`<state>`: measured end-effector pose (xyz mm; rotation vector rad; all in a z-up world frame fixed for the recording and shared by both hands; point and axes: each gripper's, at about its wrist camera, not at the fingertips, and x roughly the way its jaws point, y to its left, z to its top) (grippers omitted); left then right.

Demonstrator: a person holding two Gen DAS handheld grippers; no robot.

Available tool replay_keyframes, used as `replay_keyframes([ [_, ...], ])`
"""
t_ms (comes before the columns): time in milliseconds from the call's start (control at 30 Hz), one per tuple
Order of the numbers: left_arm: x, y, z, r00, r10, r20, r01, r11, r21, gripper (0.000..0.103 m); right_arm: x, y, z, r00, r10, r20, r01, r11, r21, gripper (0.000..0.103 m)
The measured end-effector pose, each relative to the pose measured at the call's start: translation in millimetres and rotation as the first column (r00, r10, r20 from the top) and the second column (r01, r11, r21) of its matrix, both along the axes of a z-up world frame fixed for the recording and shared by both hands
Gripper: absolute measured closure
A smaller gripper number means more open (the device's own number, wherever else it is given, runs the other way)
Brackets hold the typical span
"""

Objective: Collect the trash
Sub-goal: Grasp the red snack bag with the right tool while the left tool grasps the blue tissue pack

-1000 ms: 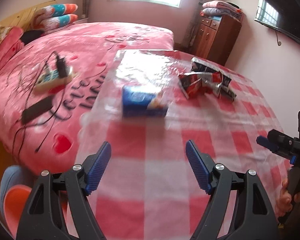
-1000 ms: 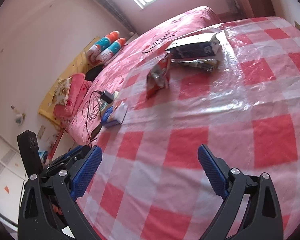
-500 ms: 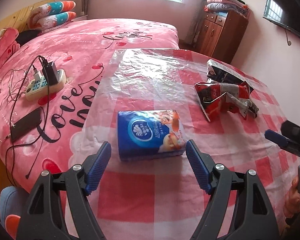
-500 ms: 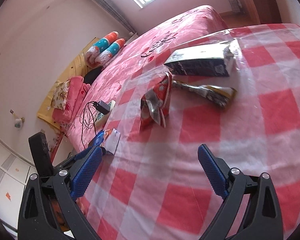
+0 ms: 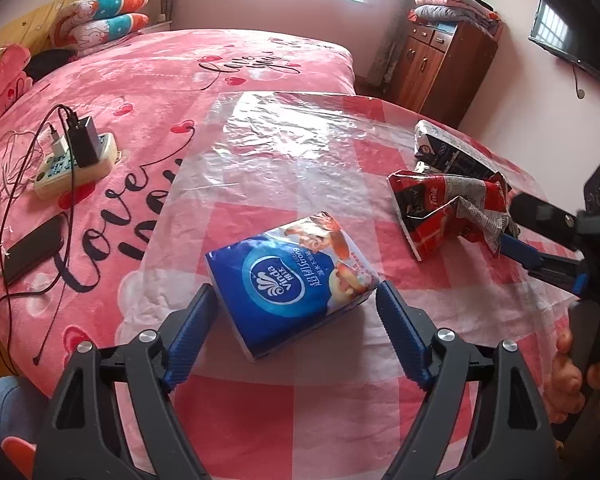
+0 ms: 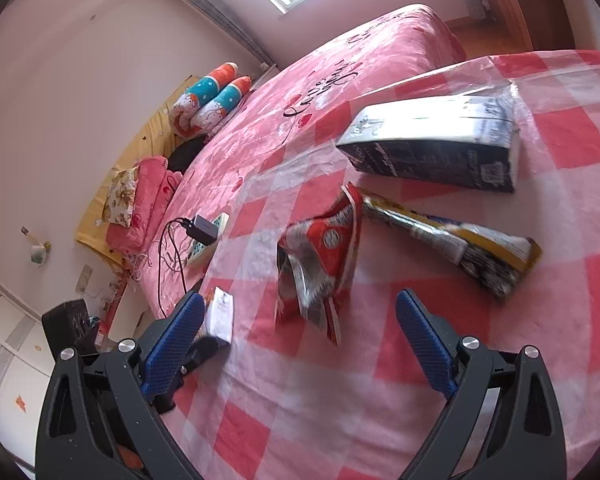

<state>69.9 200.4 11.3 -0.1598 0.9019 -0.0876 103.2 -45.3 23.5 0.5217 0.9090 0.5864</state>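
A blue tissue pack (image 5: 296, 276) lies on the red-and-white checked cloth (image 5: 300, 412). My left gripper (image 5: 296, 308) is open, its fingers either side of the pack's near end. A crumpled red snack bag (image 6: 320, 256) lies just ahead of my open right gripper (image 6: 296, 316); it also shows in the left wrist view (image 5: 440, 208). Behind it lie a yellow-and-black wrapper (image 6: 460, 244) and a black-and-white carton (image 6: 432, 144). The right gripper also shows in the left wrist view (image 5: 528, 236), close to the red bag.
A clear plastic sheet (image 5: 284, 136) covers the far part of the cloth. On the pink bed (image 5: 140, 80) lie a power strip with chargers (image 5: 76, 156), cables and a phone (image 5: 32, 248). A wooden cabinet (image 5: 440, 60) stands beyond.
Both grippers have moved forward. The tissue pack now sits between my left fingers, and the red bag is close in front of the right gripper.
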Motion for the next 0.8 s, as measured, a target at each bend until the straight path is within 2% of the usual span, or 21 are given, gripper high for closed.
replay_keyframes([
  [133, 0, -1, 0, 1.000, -0.001, -0.003, 0.000, 1.000, -0.018, 0.021, 9, 5, -3, 1.000, -0.008, -0.003, 0.008, 1.000, -0.003, 0.010],
  [400, -3, -3, 1, 0.998, 0.064, -0.027, -0.066, 0.993, -0.093, 0.016, 22, 8, -9, 0.998, -0.048, -0.027, 0.047, 0.998, -0.045, 0.039],
  [500, -2, -8, 2, 0.993, 0.109, -0.038, -0.112, 0.991, -0.074, 0.015, 22, 8, -11, 0.997, -0.068, -0.033, 0.066, 0.995, -0.069, 0.053],
  [667, 2, -13, 2, 0.983, 0.182, -0.035, -0.184, 0.981, -0.062, 0.015, 19, 11, -9, 0.998, -0.062, -0.012, 0.061, 0.994, -0.090, 0.057],
  [800, 11, -19, 1, 0.974, 0.222, -0.035, -0.222, 0.975, 0.000, 0.015, 17, 11, -9, 0.999, -0.053, -0.007, 0.052, 0.995, -0.090, 0.062],
])
